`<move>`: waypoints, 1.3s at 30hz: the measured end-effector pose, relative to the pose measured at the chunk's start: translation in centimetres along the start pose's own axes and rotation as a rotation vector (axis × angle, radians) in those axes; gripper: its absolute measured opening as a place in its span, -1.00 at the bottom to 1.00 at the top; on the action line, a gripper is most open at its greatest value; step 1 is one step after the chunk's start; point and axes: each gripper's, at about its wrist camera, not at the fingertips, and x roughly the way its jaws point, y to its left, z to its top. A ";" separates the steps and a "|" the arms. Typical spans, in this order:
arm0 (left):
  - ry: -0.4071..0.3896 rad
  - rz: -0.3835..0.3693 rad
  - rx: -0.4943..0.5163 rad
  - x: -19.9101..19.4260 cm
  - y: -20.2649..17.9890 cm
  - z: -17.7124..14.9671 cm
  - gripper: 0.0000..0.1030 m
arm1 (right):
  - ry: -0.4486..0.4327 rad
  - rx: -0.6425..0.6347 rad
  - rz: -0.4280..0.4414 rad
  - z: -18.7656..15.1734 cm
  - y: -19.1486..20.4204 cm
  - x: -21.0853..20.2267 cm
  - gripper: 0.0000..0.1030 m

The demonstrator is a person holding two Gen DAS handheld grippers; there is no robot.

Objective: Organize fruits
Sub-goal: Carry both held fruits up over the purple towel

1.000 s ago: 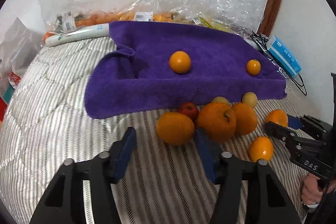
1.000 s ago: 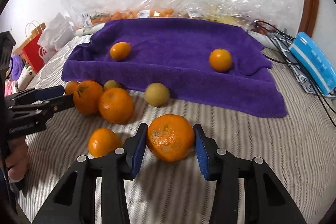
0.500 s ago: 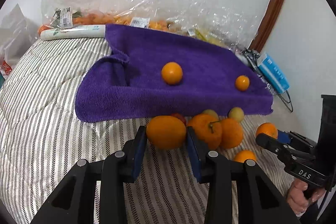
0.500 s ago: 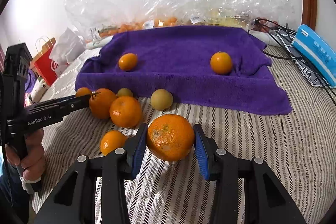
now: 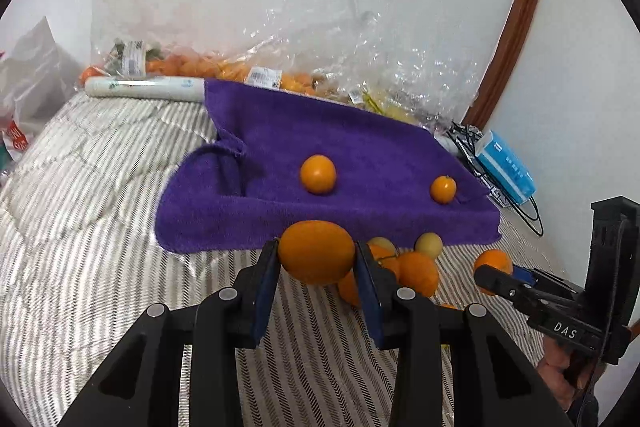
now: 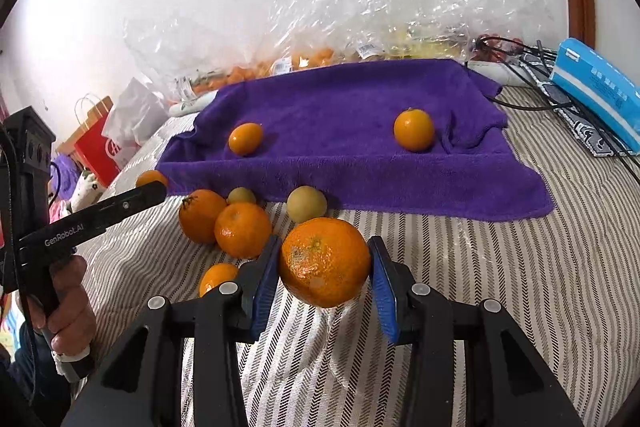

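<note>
My left gripper is shut on a smooth orange and holds it above the striped bed, just short of the purple towel. My right gripper is shut on a larger rough-skinned orange, also lifted. Two small oranges lie on the towel. A cluster of loose fruit lies in front of the towel: oranges, a small orange, and two yellow-green fruits.
Clear plastic bags of fruit lie against the wall behind the towel. A blue tissue pack and black cables are at the right. A red paper bag stands off the bed's left edge.
My left gripper closed on the smooth orange and lifted it off the bed. My right gripper rose with its orange. Both moved toward the towel.
</note>
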 end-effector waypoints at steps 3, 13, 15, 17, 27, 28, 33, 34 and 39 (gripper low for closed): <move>-0.048 0.031 0.019 -1.1 -0.3 0.1 -0.31 | -0.027 0.004 -0.028 0.3 0.1 -0.3 -0.17; -0.100 0.019 0.004 -3.2 -1.4 4.5 -0.31 | -0.092 -0.093 -0.035 4.6 2.2 -2.8 -0.17; -0.119 0.036 0.017 -3.3 -1.6 5.7 -0.31 | -0.109 -0.096 -0.022 5.7 2.5 -3.1 -0.17; -0.132 0.048 0.013 -3.0 -1.6 6.8 -0.31 | -0.124 -0.097 -0.021 7.0 2.6 -3.1 -0.17; -0.129 0.082 -0.034 1.8 -0.5 11.2 -0.31 | -0.197 -0.100 -0.048 12.5 1.4 -1.4 -0.17; -0.128 0.083 -0.041 2.3 -0.3 11.2 -0.31 | -0.201 -0.101 -0.050 12.8 1.3 -1.1 -0.17; -0.103 0.107 -0.059 4.6 0.7 10.1 -0.31 | -0.178 -0.071 -0.032 12.7 -0.1 1.3 -0.17; -0.094 0.114 -0.053 4.9 0.8 9.9 -0.31 | -0.163 -0.068 -0.030 12.5 -0.4 1.8 -0.17; -0.089 0.124 -0.034 5.8 1.2 8.9 -0.31 | -0.128 -0.066 -0.052 11.7 -1.5 3.3 -0.17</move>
